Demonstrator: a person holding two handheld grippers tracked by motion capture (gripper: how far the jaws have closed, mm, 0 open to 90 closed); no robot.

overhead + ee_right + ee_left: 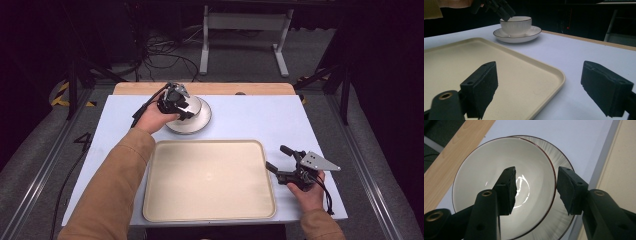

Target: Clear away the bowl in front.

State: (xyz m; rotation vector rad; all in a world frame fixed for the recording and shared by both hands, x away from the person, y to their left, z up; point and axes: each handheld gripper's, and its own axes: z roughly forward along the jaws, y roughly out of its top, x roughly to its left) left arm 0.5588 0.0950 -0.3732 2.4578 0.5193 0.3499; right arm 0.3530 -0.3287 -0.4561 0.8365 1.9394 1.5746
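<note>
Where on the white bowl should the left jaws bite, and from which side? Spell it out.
Grip the bowl by its rim wall, coming straight down from above. It sits upright and open on the saucer, so one jaw goes inside and one outside. The left gripper is already straddling the rim on the tray side, not yet pressing.

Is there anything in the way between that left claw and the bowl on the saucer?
Nothing visible. The left gripper sits right over the bowl, one jaw inside its rim, the other outside over the saucer.

A "4" (83,140) marks the floor beside the table.
</note>
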